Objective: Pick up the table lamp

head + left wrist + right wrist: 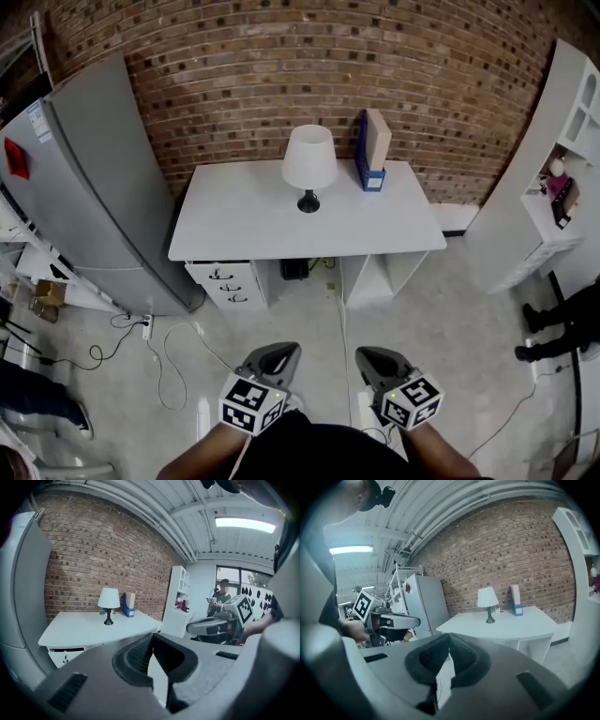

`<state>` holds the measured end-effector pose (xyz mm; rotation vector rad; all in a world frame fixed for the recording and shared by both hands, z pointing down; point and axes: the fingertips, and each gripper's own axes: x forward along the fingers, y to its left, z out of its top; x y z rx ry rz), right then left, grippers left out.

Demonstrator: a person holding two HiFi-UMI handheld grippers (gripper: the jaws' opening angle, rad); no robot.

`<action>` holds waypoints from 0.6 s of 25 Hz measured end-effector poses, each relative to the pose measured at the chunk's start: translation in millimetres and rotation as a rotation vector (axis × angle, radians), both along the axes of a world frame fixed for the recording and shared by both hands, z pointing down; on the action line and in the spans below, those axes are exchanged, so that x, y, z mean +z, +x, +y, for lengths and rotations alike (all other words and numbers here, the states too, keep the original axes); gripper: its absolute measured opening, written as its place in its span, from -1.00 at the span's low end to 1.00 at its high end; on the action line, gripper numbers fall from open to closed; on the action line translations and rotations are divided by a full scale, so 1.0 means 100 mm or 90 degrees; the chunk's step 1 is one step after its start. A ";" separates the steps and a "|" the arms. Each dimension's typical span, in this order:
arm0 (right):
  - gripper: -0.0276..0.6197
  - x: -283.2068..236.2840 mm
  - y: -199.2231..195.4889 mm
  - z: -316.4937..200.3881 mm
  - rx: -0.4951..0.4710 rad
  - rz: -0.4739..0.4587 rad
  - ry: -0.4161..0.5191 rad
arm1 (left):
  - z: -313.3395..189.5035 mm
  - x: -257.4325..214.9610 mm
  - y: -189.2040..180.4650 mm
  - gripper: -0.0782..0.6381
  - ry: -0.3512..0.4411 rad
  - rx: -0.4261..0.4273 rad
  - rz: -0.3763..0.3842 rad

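Observation:
The table lamp (309, 165), with a white shade and a black stem and base, stands upright near the back middle of a white desk (234, 220). It shows too in the left gripper view as the lamp (108, 603) and in the right gripper view as the lamp (488, 601). My left gripper (281, 354) and right gripper (373, 360) hang side by side over the floor, well short of the desk. Both are shut and hold nothing. The left gripper's tips (151, 638) and the right gripper's tips (449, 638) point toward the desk.
A blue and white file box (372, 150) stands right of the lamp by the brick wall. A grey fridge (89, 187) is left of the desk, a white shelf unit (562, 159) to the right. Cables (178, 361) lie on the floor. A person's legs (558, 328) show at the right.

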<state>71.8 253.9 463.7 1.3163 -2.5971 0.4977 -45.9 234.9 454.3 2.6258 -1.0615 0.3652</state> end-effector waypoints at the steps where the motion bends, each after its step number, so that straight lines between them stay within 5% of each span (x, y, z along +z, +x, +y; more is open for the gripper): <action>1: -0.90 0.03 -0.05 -0.08 0.001 0.000 -0.004 | -0.10 0.02 -0.05 -0.77 0.000 0.003 -0.002; 15: -0.90 0.29 -0.40 -0.90 0.019 0.015 -0.049 | -1.04 0.53 -0.28 -0.77 -0.085 0.037 -0.010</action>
